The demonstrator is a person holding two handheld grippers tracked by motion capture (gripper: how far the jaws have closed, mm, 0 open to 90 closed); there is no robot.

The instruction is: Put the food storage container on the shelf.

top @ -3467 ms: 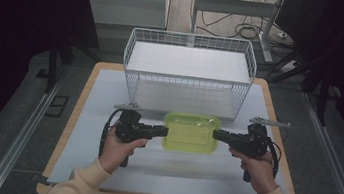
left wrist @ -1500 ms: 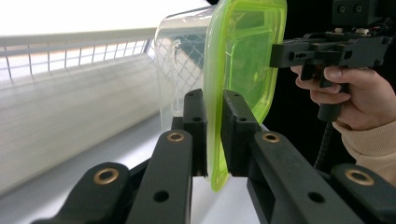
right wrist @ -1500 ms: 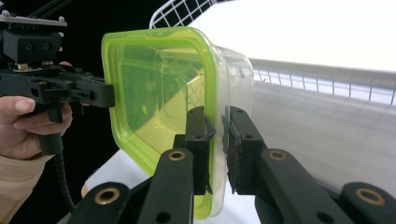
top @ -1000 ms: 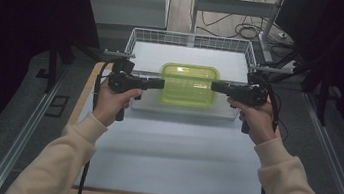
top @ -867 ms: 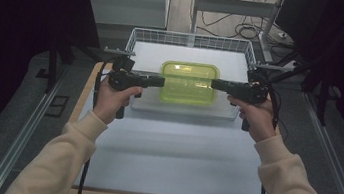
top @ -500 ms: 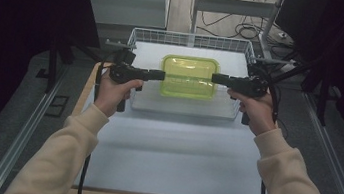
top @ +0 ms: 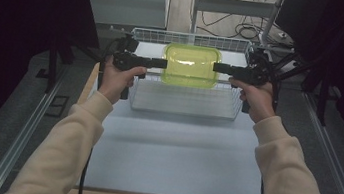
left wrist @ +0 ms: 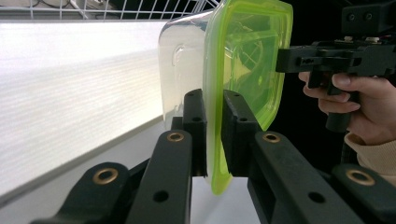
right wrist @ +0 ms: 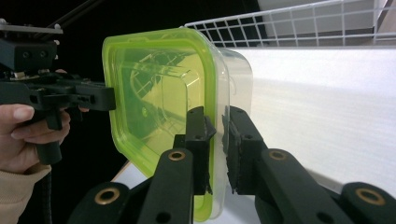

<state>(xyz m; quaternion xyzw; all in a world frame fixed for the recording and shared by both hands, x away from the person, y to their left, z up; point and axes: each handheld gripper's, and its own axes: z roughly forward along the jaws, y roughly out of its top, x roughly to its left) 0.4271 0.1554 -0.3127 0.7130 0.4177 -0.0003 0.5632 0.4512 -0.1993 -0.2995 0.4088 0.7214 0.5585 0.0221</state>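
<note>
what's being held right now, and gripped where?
A lidded clear container: the left gripper and right gripper each clamp the green lid's rim at opposite ends, holding it over the wire basket.

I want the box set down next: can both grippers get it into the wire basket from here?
Probably yes: the lidded box hangs over the open-topped wire basket, clamped by the left gripper and right gripper.

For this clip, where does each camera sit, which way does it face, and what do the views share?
High view: above the person's side, looking forward and down at the wire basket; both forearms enter from below.
Left gripper view: rides the left tongs, looking along the jaws at the green-lidded container and the opposite hand.
Right gripper view: rides the right tongs, same container from the other side.
Shared: the container, clamped at both rims.
</note>
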